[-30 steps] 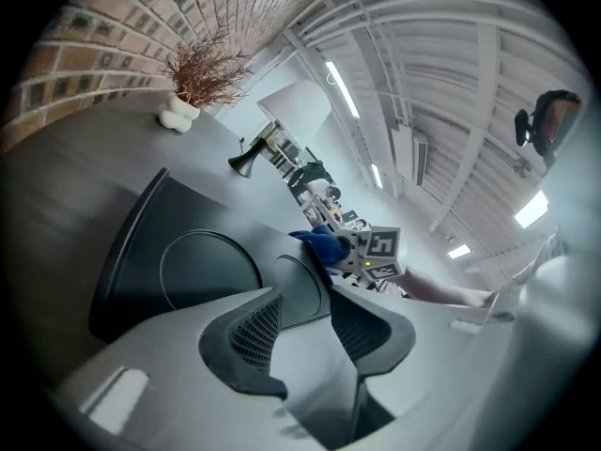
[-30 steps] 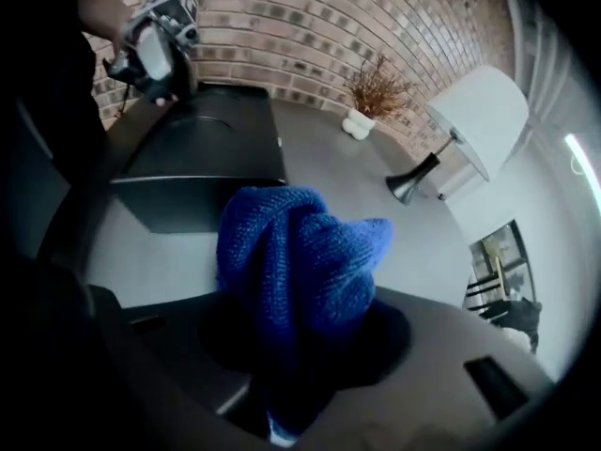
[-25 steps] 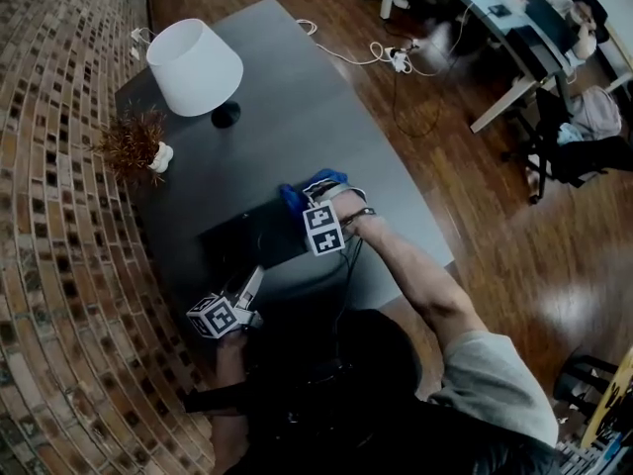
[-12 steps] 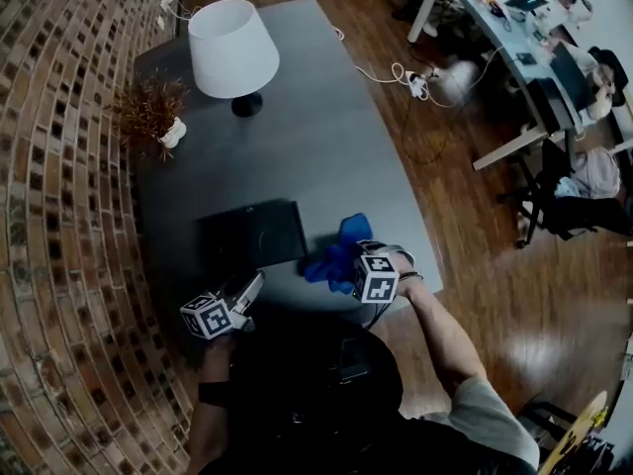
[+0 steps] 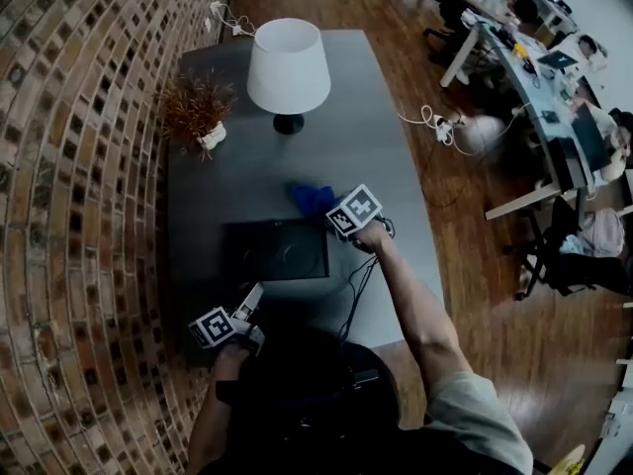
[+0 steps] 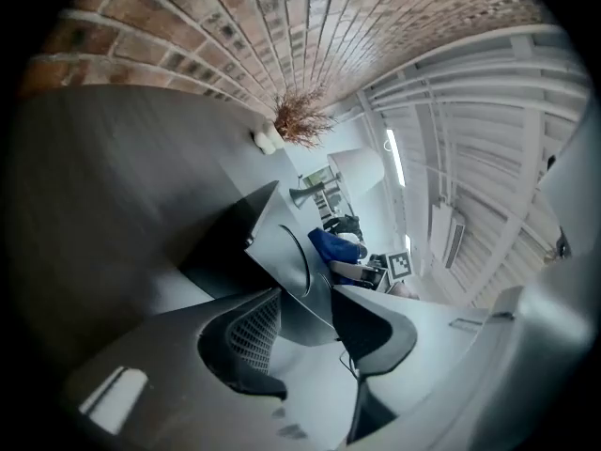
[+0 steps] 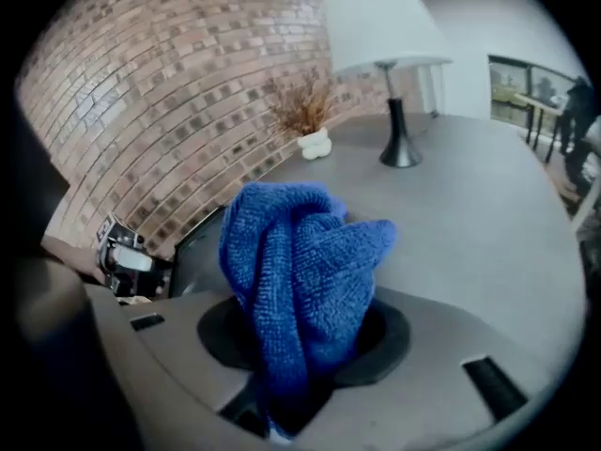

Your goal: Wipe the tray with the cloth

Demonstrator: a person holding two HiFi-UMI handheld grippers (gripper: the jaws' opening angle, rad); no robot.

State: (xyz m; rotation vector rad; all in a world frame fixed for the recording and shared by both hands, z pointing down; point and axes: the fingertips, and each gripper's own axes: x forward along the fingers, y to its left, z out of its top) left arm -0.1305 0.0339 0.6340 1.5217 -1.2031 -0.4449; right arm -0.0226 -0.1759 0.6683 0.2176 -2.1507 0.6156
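Right, head view first: dark tray (image 5: 277, 250) lies flat on the grey counter (image 5: 297, 161), long axis left to right in this view. The right claw (image 5: 331, 209) is clamped on the blue cloth (image 5: 313, 198), and the cloth hangs just past the tray's far right corner, over bare counter and not yet on the tray. So the tray lies left of that claw and toward the person. The left claw (image 5: 252, 297) sits at the tray's near left edge. The right one is plainly the hand to wipe.

Left gripper view: left claw (image 6: 307, 294) has its jaws a little apart, just been opening, with the tray's (image 6: 282, 242) near rim between them. The pads look loosened, not biting. Cloth (image 6: 329, 245) shows beyond the tray's far side.

Right gripper view: right claw (image 7: 302, 336) has its jaws closed on a bunched fold of the cloth (image 7: 300, 261), which stands up between the pads. The tray's dark edge (image 7: 192, 242) shows low at left, beside the cloth, not under it. The left claw (image 7: 127, 256) shows further left.

Judgement: next move likely needs the cloth carried across toward that dark edge and lowered onto the tray surface, then stroked along the long axis.
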